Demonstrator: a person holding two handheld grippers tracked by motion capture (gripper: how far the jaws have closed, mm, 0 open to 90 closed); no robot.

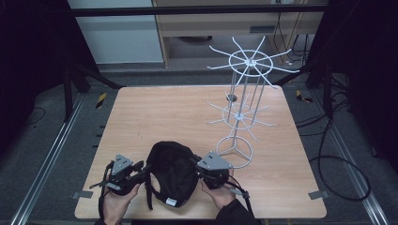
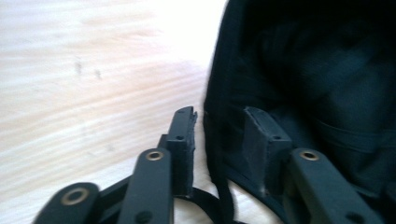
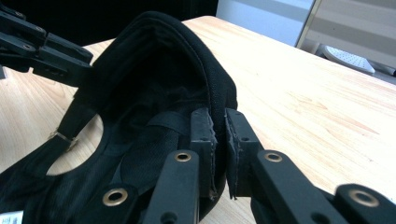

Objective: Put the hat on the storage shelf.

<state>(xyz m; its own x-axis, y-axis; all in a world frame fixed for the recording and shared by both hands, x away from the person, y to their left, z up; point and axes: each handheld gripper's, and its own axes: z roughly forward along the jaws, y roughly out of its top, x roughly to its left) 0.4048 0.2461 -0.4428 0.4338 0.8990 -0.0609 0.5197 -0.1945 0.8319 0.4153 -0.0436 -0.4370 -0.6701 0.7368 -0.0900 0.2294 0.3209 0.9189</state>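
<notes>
A black cap (image 1: pixel 173 171) lies upside down near the front edge of the wooden table (image 1: pixel 155 108), its hollow side up. My right gripper (image 1: pixel 193 161) is at the cap's right side. In the right gripper view the right gripper (image 3: pixel 219 116) is shut on the cap's (image 3: pixel 154 60) stitched rim, with both pads pressing the fabric. My left gripper (image 1: pixel 145 169) is at the cap's left side. In the left gripper view the left gripper (image 2: pixel 219 123) stands open, one jaw outside the cap (image 2: pixel 317 70) and one inside. There is a gap between the pads and the rim.
A white wire display rack (image 1: pixel 244 108) with two tiers of radiating arms and a ring base stands on the right half of the table, just behind the right gripper. The cap's strap (image 1: pixel 149 194) trails toward the table's front edge. Dark floor and rails surround the table.
</notes>
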